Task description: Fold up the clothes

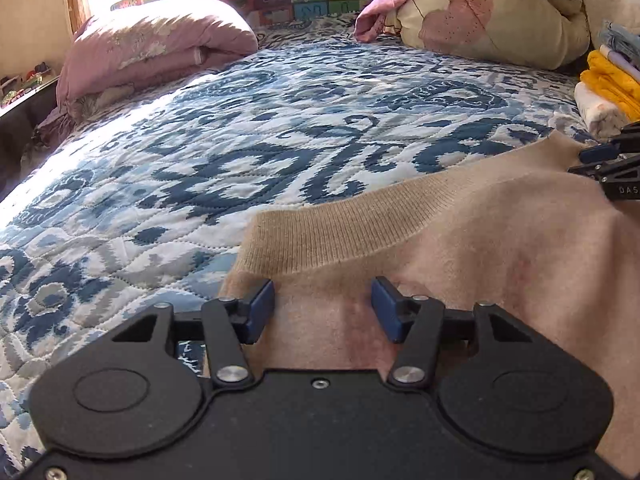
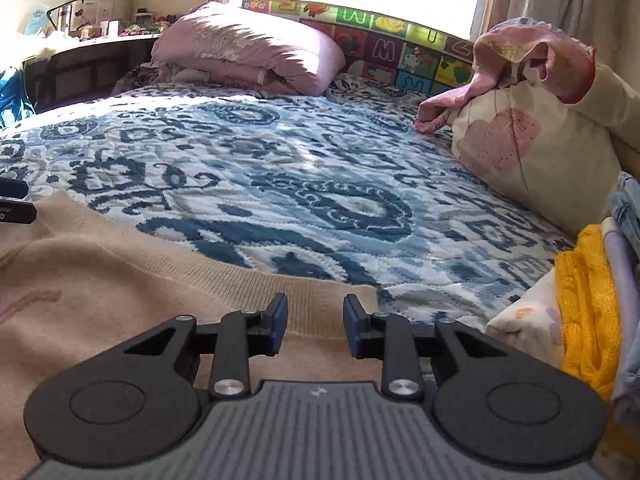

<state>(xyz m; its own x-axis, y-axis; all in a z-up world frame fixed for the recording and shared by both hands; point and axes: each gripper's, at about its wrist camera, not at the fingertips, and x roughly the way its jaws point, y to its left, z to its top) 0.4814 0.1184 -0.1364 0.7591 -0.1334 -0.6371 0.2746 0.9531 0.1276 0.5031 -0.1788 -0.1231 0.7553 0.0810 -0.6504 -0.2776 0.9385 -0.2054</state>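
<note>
A beige knit sweater [image 1: 460, 240] lies on the blue-and-white quilted bedspread [image 1: 240, 140], its ribbed band [image 1: 340, 224] turned towards the far side. My left gripper [image 1: 323, 298] hovers low over the sweater's left end, just behind the ribbed band. It is open, and its blue pads [image 1: 262, 312] stand apart with flat cloth showing between them. My right gripper [image 2: 315, 314] is open over the sweater [image 2: 100, 280] at the right end of the band [image 2: 240, 284]. Its fingers press on nothing. Each gripper shows at the edge of the other's view: the right gripper [image 1: 608, 160], the left gripper [image 2: 14, 202].
A stack of folded clothes with a yellow knit [image 2: 584, 312] stands close by on the right. Behind it lies a cream bundle of bedding [image 2: 532, 152] with pink cloth on top. A folded pink quilt [image 2: 248, 48] and an alphabet mat [image 2: 392, 44] are at the far side, a cluttered desk [image 2: 80, 40] at far left.
</note>
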